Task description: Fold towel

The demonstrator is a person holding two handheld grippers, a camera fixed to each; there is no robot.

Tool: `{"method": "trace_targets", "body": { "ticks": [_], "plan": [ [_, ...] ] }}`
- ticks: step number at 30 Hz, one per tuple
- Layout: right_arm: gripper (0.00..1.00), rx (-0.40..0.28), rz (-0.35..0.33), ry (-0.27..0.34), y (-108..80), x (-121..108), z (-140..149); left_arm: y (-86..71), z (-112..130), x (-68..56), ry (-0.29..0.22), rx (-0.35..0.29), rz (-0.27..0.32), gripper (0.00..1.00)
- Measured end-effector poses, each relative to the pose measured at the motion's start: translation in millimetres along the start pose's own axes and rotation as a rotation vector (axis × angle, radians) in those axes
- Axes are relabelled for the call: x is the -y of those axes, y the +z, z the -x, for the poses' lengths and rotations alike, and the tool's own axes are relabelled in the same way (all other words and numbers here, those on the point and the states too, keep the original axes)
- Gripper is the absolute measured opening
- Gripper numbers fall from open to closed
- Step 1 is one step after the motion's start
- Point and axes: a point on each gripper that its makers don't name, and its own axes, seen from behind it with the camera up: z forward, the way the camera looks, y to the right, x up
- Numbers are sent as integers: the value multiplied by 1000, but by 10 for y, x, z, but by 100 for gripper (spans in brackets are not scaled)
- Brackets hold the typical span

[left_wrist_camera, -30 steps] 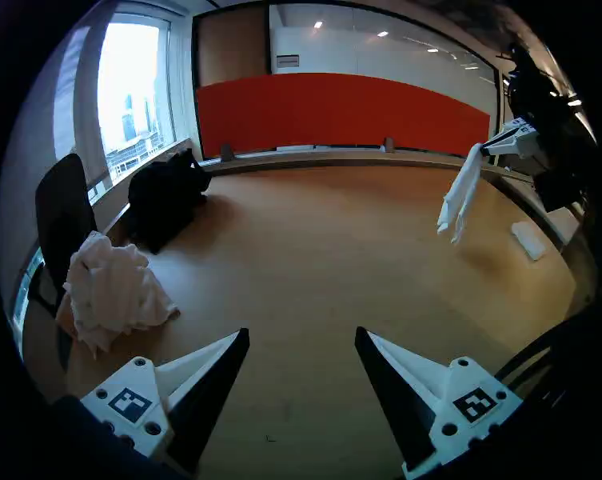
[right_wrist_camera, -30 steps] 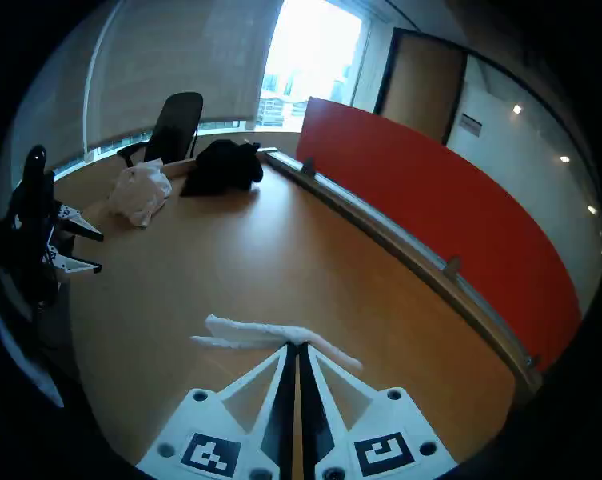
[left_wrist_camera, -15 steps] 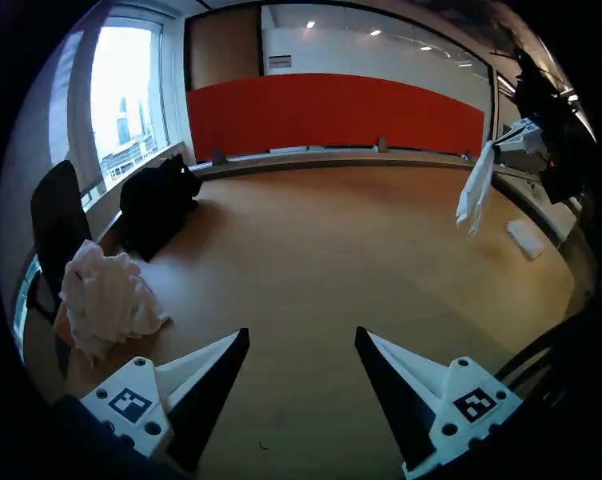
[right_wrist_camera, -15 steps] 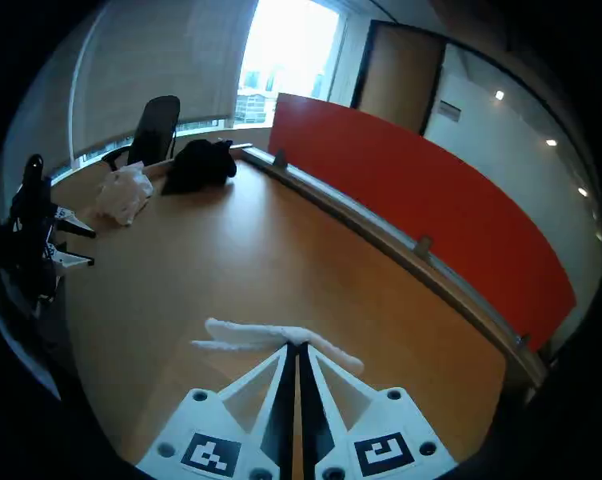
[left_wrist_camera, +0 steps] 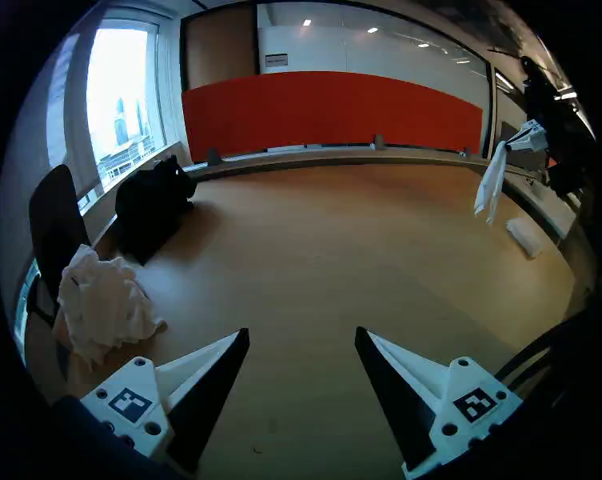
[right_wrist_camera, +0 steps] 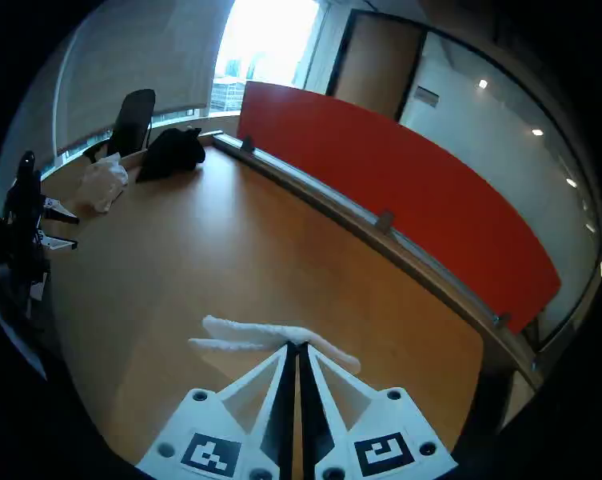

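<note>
A white towel hangs bunched from my right gripper, whose two fingers are shut on it above the wooden table. In the left gripper view the same towel dangles from the right gripper far off at the right, above the table. My left gripper stands open low over the near table, nothing between its fingers. In the right gripper view the left gripper appears at the far left edge.
A crumpled pile of white towels lies at the table's left end, beside a black bag and a black chair. A folded white towel rests at the right. A red partition lines the far edge.
My right gripper has carried the hanging towel farther away to the right along the table. The left gripper has stayed open and turned only slightly.
</note>
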Motion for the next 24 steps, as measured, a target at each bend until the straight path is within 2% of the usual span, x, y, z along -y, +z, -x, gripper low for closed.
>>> {"method": "trace_targets", "body": {
  "ticks": [9,24],
  "plan": [
    [3,30,43,43,-121,-436,235,16,16,-31,5,13,-5,98],
    [3,114,106,63,-239,-1019,693,17,-20,-31,19,23,-17,99]
  ]
}}
